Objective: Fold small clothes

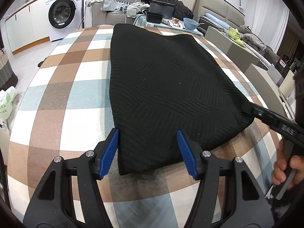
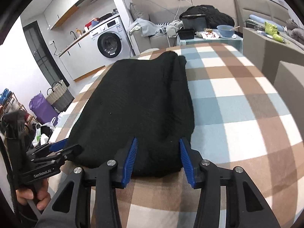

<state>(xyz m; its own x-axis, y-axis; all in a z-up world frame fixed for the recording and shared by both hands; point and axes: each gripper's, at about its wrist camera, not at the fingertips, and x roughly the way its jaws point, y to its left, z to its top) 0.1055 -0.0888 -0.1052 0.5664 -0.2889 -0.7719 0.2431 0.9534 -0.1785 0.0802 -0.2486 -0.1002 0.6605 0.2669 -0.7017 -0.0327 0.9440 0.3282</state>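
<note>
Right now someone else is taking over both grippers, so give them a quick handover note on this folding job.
Left gripper: open, fingers straddling the near left corner of the black knit garment, no pinch visible.
Right gripper: open, straddling the near right corner, no pinch visible.
Garment: lies flat on the checked tablecloth, side edges apparently already folded in.
Left: close on both near corners, then probably fold the near edge towards the far end.

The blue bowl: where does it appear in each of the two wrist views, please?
Left wrist view: the blue bowl sits top centre-right, on the side table beyond the black garment.
Right wrist view: the blue bowl sits upper right, on that same side table.
Shared landmark: the washing machine, left of the bowl in both.
</note>
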